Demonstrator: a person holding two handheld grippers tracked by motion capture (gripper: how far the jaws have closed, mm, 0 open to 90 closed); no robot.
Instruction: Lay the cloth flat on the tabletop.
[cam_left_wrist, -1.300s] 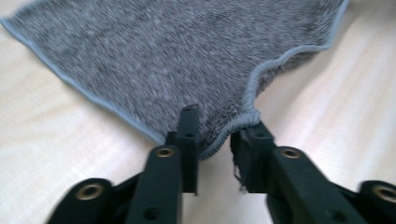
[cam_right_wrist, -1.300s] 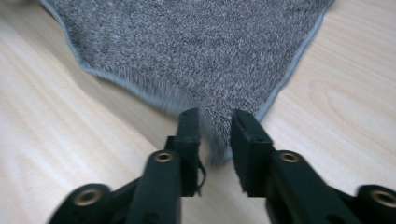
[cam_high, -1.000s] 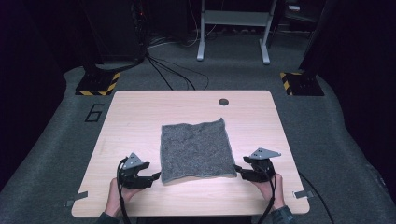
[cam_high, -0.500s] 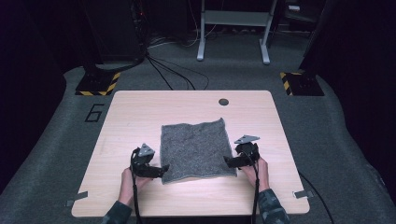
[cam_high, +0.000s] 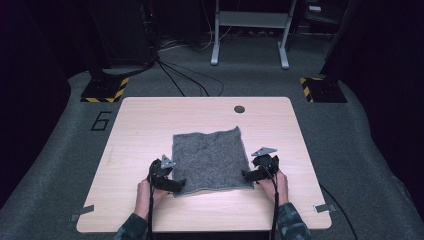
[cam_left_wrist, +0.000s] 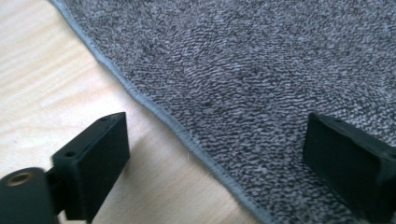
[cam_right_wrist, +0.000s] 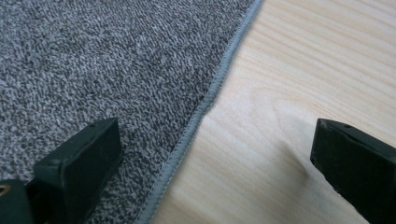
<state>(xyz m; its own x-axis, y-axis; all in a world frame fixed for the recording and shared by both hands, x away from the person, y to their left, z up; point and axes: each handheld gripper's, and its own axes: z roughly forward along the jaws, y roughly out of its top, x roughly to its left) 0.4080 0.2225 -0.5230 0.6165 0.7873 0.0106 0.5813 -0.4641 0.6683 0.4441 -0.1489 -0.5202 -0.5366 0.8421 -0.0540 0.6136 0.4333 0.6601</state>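
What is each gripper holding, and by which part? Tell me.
Nothing is held. Left gripper and right gripper stand open, each straddling a side edge of the grey cloth.

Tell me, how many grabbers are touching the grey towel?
2, or very nearly touching. The left gripper is at the near left corner of the towel, the right gripper at its near right edge. Both stand open over the hem.

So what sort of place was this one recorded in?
Probably a lab or test studio: a lone wooden table on grey carpet, hazard-striped stand bases, loose floor cables, and a grey towel laid out.
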